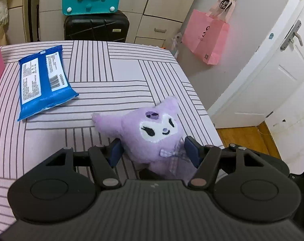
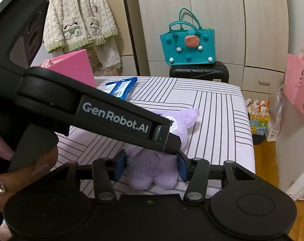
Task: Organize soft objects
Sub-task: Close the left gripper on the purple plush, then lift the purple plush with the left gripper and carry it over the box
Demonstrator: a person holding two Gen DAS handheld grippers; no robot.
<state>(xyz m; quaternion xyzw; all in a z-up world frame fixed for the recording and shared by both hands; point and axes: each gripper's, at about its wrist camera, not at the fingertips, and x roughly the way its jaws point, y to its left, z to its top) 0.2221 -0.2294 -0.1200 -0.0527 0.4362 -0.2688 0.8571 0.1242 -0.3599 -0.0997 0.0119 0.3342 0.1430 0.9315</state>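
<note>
Right wrist view: both tongs (image 2: 150, 167) tilted downward, clamped on purple plush (image 2: 152, 172), left tongs (image 1: 155, 150) crossing above.

Striped bed (image 1: 111, 76), blue wipes pack (image 1: 43, 84) and purple plush toy (image 1: 152, 132) lying on it

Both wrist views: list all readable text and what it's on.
"GenRobot.AI": side of the left gripper, right wrist view.
"AS": end of a cut-off word on the same gripper's body, far left.
Blue packet: white labels and barcode, print too small to read.
Pink paper bag: marks blurred, unreadable.
</note>
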